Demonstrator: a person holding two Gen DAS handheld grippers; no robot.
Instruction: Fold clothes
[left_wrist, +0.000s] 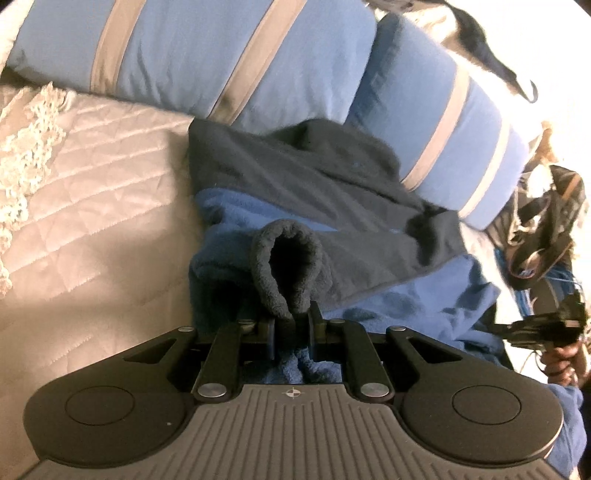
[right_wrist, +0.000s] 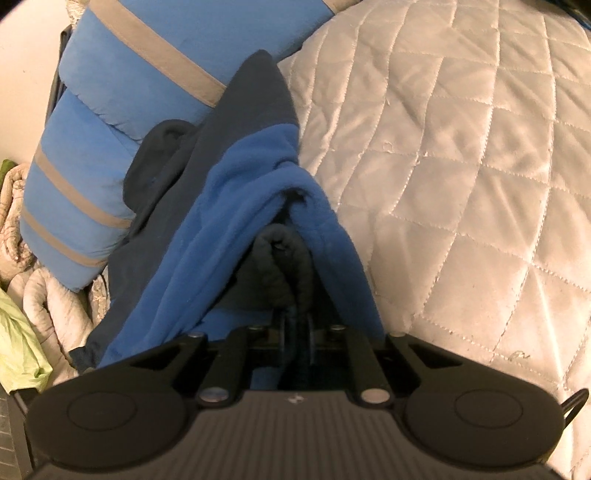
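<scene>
A fleece garment in navy and bright blue (left_wrist: 332, 192) lies on a quilted beige bed cover, its far end against blue pillows. My left gripper (left_wrist: 293, 325) is shut on a dark navy cuff (left_wrist: 288, 266) of the garment, which loops up just ahead of the jaws. In the right wrist view the same garment (right_wrist: 236, 206) rises as a tent-like fold toward the camera. My right gripper (right_wrist: 295, 325) is shut on a navy edge (right_wrist: 284, 258) of it, with bright blue fleece draped on both sides.
Two blue pillows with grey stripes (left_wrist: 229, 55) (right_wrist: 122, 92) lie at the garment's far end. The quilted beige cover (right_wrist: 461, 166) (left_wrist: 92, 206) spreads beside it. The other gripper in a hand (left_wrist: 546, 328) shows at the right. Green cloth (right_wrist: 18, 347) lies low left.
</scene>
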